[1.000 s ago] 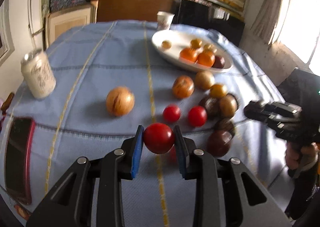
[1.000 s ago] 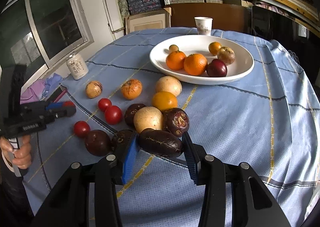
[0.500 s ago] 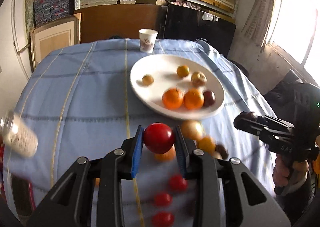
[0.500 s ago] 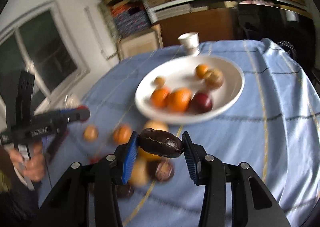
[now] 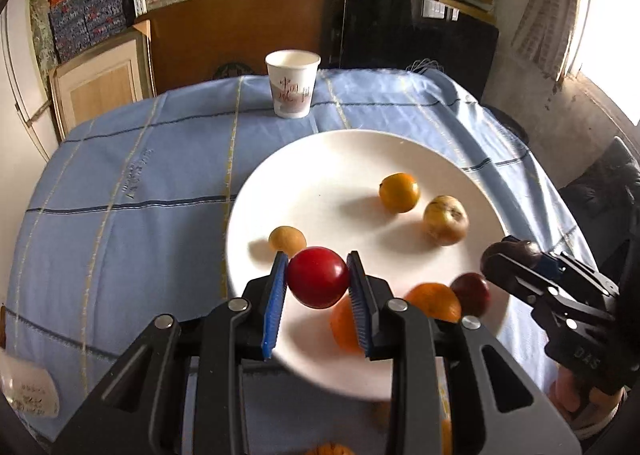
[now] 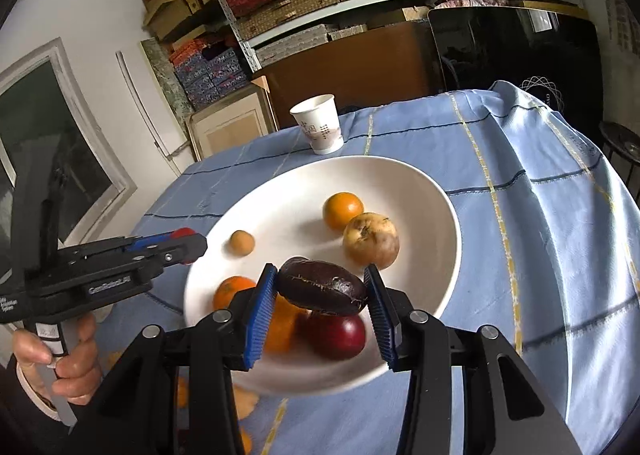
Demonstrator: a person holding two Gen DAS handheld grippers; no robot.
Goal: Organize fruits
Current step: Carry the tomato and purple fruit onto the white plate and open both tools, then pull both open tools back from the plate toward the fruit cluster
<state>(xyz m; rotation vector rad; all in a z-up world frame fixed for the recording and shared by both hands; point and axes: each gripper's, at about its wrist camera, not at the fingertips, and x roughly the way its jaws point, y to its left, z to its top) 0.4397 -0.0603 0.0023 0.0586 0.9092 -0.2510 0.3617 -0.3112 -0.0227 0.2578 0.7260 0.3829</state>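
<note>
My left gripper is shut on a red tomato and holds it above the near left part of the white plate. My right gripper is shut on a dark purple fruit and holds it above the plate's near side. On the plate lie two oranges, a dark red fruit, a small orange, a pale yellow fruit and a small yellow fruit. The right gripper also shows in the left wrist view, the left one in the right wrist view.
A paper cup stands on the blue checked tablecloth behind the plate. A white can shows at the lower left edge. More fruit lies on the cloth below the plate's near rim. Shelves and boxes stand behind the table.
Both grippers have moved forward with their fruit from the loose pile to above the plate. The plate now fills the middle of both views.
</note>
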